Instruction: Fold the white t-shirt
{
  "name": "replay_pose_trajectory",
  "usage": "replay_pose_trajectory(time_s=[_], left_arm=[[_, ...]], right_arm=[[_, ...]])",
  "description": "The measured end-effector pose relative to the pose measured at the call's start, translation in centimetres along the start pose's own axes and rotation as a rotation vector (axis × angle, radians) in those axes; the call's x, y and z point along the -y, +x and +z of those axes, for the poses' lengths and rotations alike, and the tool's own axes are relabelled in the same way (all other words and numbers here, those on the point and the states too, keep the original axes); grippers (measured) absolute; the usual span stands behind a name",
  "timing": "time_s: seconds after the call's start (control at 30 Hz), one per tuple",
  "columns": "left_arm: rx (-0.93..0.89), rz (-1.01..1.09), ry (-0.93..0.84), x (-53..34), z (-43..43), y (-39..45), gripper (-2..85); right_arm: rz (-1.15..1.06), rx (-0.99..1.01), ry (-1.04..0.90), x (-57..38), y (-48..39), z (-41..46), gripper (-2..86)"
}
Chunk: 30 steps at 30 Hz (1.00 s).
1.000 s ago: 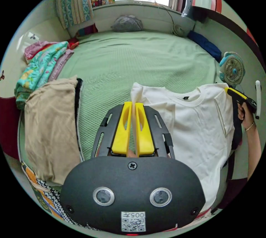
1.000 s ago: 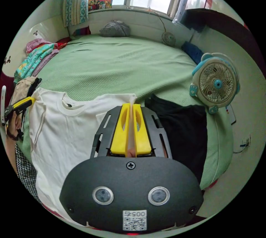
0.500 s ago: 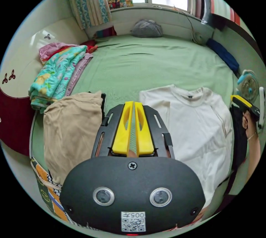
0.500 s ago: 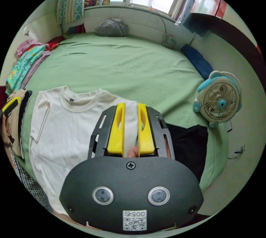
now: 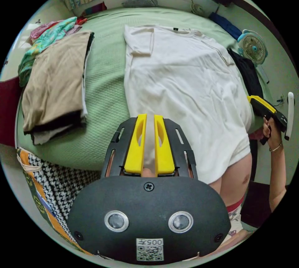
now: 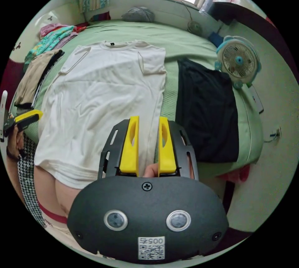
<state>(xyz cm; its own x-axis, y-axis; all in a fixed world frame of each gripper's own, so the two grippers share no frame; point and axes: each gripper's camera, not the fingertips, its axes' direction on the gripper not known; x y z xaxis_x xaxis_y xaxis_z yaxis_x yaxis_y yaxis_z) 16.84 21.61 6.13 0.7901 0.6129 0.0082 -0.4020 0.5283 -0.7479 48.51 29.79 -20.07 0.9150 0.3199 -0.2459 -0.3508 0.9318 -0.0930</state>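
Prepping first fold: white t-shirt [image 6: 102, 93] lies flat on bed [image 6: 174, 43]; left gripper [image 5: 146, 143] and right gripper [image 6: 148, 146] fingers spread, gripping nothing. Next, probably pinch near hem corners.

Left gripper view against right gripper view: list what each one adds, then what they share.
The left gripper view adds an orange-and-green patterned cloth below the bed's near corner. The right gripper view adds a pink-red thing under the bed's edge, beyond the black garment. Shared: the white t-shirt spread flat on the green bed, the tan folded garment, the fan, the left hand-held gripper and the right hand-held gripper, both with jaws apart.
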Motion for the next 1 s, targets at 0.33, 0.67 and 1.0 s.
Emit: replay_pose_trajectory(time_s=[0.33, 0.67, 1.0], left_arm=[[0.042, -0.032, 0.061, -2.6, 1.3, -0.6, 6.7], [-0.016, -0.079, 0.053, -2.5, -0.7, -3.0, 1.0], [0.033, -0.069, 0.177, 2.4, -3.8, -5.4, 1.0]], right_arm=[[0.065, -0.019, -0.050, -3.3, 0.5, 0.7, 6.8], [0.018, -0.007, -0.024, -3.7, 0.6, -0.8, -1.1], [0.124, 0.004, 0.115, 1.7, 3.9, -1.5, -1.2]])
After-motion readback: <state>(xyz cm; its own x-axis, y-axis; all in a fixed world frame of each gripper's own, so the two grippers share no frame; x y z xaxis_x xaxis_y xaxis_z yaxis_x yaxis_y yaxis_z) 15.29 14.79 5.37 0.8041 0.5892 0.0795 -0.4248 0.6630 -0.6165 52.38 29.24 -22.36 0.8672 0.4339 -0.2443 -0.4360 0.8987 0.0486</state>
